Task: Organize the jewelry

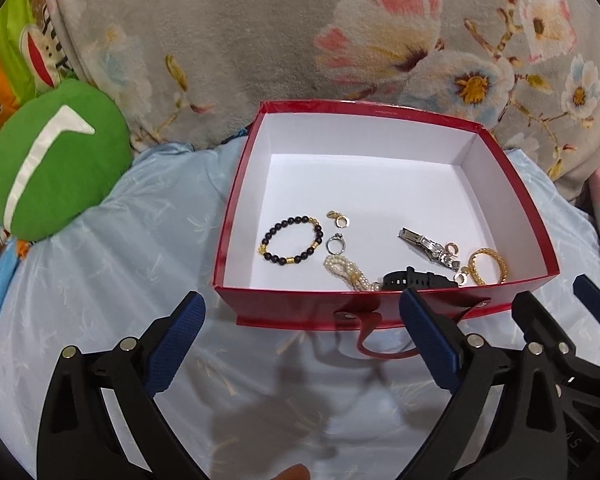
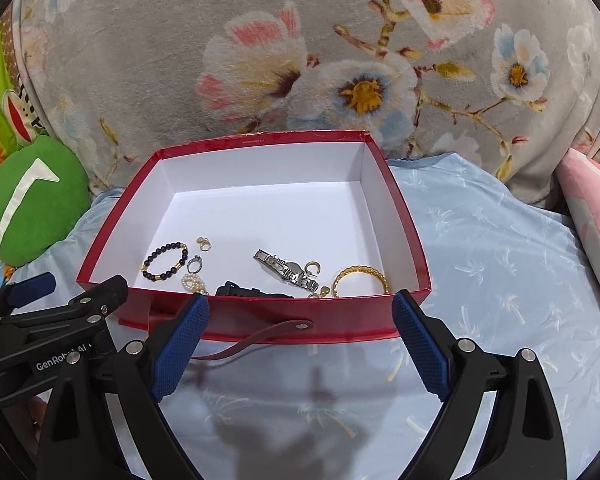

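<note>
Several light, slippery pieces lying loose inside red box point(image 2: 260, 320) on bed: beaded bracelet point(image 1: 291, 240), pearl strand point(image 1: 350, 273), steel watch point(image 2: 287, 270), best pinched across bands by left gripper point(image 1: 302, 312), right gripper point(image 2: 300, 314), jaws spread wide, empty.

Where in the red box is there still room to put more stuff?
The far half of the red cardboard box, by its back wall, is bare white floor. The near strip is crowded: black bead bracelet, silver watch, gold bangle.
</note>
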`<state>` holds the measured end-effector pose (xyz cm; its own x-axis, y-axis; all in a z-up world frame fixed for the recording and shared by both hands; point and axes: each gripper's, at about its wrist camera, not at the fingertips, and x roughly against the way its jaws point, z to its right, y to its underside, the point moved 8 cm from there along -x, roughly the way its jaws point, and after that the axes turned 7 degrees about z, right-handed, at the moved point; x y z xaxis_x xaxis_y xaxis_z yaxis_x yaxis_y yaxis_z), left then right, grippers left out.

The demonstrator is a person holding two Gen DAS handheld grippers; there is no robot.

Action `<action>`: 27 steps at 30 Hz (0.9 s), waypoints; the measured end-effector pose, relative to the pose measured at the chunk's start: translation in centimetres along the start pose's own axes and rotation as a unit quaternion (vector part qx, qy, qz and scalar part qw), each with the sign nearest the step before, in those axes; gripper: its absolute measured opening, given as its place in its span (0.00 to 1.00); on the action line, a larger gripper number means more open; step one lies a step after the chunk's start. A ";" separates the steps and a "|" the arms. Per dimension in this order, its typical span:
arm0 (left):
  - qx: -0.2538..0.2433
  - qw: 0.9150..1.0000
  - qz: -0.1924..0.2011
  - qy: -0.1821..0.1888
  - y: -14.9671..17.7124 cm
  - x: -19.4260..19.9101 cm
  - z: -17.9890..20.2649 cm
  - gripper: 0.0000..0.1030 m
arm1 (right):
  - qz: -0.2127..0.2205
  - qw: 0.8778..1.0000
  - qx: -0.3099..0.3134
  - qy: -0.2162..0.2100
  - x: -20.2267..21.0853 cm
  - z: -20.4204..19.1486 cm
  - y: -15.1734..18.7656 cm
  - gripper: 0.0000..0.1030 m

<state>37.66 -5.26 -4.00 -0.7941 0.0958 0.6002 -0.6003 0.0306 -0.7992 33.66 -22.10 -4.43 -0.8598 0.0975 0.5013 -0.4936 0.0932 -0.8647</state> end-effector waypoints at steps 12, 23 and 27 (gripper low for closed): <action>-0.001 1.000 -0.003 -0.002 0.3 0.0 -0.1 0.92 | -0.005 1.000 0.003 0.002 0.1 -0.1 0.4 0.88; -0.009 1.000 -0.003 -0.008 0.2 0.1 0.1 0.92 | -0.008 1.000 -0.001 0.002 0.1 0.1 0.5 0.88; -0.011 1.000 -0.002 -0.010 0.2 0.2 0.0 0.93 | -0.008 1.000 -0.001 0.002 0.1 0.1 0.4 0.88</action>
<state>37.35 -5.26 -4.07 -0.7930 0.0754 0.6045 -0.6022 0.0530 -0.7966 33.38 -22.17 -4.79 -0.8512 0.1003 0.5152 -0.5071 0.0962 -0.8565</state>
